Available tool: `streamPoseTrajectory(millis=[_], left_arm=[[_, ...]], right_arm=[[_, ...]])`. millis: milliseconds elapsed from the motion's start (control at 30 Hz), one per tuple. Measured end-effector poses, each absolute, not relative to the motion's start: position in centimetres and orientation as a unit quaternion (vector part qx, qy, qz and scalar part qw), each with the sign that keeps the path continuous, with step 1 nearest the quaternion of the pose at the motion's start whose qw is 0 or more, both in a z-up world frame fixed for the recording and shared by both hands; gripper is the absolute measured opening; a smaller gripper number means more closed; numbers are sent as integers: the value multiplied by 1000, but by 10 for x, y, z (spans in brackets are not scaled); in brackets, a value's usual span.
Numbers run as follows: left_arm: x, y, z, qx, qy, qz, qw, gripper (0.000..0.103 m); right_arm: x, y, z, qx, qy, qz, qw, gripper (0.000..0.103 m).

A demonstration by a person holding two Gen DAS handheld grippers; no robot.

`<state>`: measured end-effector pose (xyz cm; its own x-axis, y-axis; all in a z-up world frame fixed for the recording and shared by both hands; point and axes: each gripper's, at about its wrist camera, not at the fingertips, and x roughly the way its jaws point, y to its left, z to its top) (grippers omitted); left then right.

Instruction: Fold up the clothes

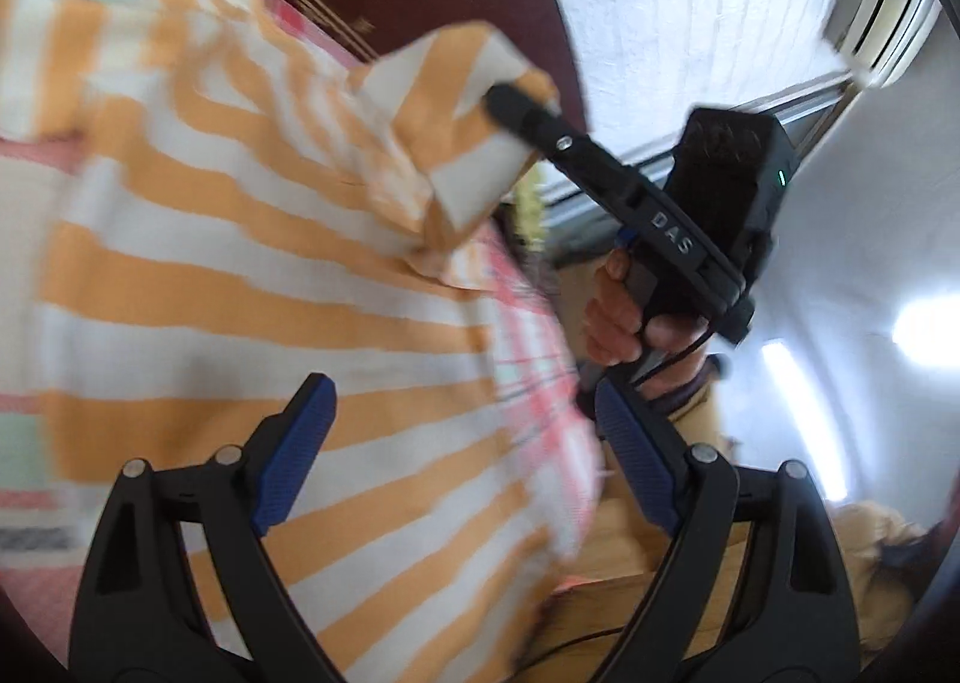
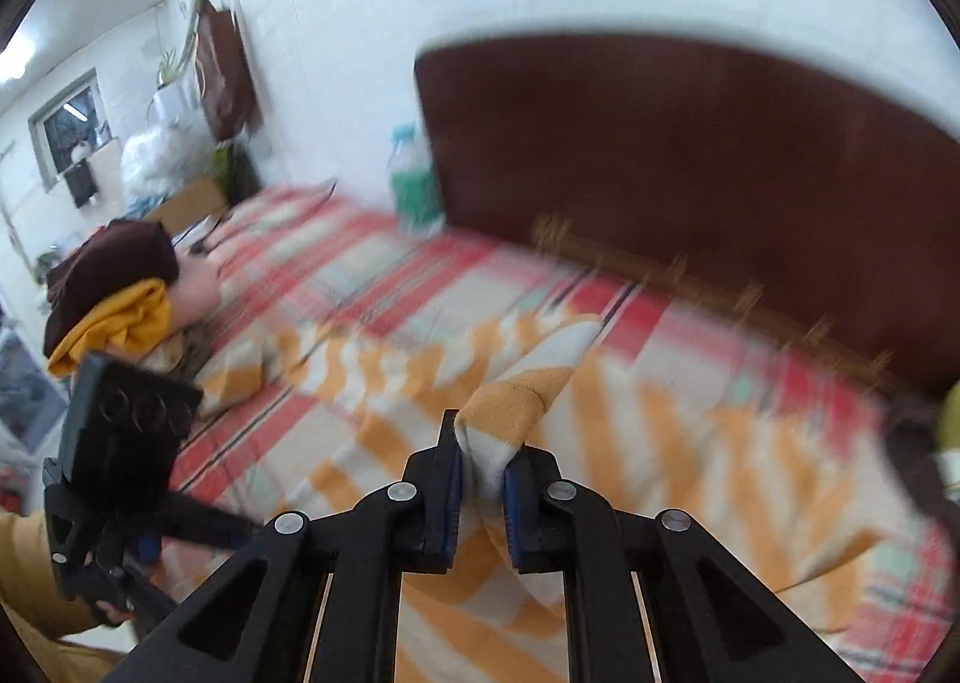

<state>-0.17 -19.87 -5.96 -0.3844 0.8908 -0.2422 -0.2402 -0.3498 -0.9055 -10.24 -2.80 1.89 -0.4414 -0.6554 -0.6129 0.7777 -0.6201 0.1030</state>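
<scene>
Here, the left gripper (image 1: 462, 461) hovered spread and empty above the orange-striped garment (image 1: 228, 275) lying on the plaid bedspread (image 2: 384, 275). The right gripper (image 2: 483, 494) pinched a lifted edge near the headboard (image 2: 690, 155), apparently starting a fold; next, carry it across.

My left camera looks along my wide-set left tongs (image 1: 462, 449), close over the striped cloth (image 1: 210, 275) on the bed (image 1: 528, 323), facing my right tongs (image 1: 516, 104), while my right camera looks down its tongs (image 2: 483, 479) toward the headboard (image 2: 690, 155), both sharing cloth and bed.
</scene>
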Motion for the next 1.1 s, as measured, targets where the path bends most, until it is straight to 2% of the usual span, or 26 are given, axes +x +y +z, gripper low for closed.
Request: streamPoseTrajectory(millis=[100,300,500,600,700,833,967,1033,1100], left_arm=[[-26,-184,-62,-365,-454,681,444,89],[-65,-186,-82,-351,-535,632,437,91],[-58,-186,-77,-359,-522,655,411,91],[-43,-190,-74,-365,-504,672,402,91],[-32,-190,-76,-371,-487,679,405,96],[-34,-171,-69,-417,-391,736,361,96],[-51,-162,-61,-422,-345,775,320,95],[-62,-160,-57,-431,-305,805,271,94],[-74,-160,-54,-440,-263,830,218,87]], right_arm=[[-84,-10,30,281,76,-856,428,11],[-59,14,8,293,50,-860,415,12],[-53,17,-14,324,36,-852,410,12],[-60,18,-7,313,36,-864,393,12],[-69,15,9,291,20,-873,392,14],[-80,8,26,283,-4,-867,409,14],[-75,1,29,281,14,-861,423,14],[-65,1,27,278,30,-860,426,14],[-55,3,24,275,38,-858,432,14]])
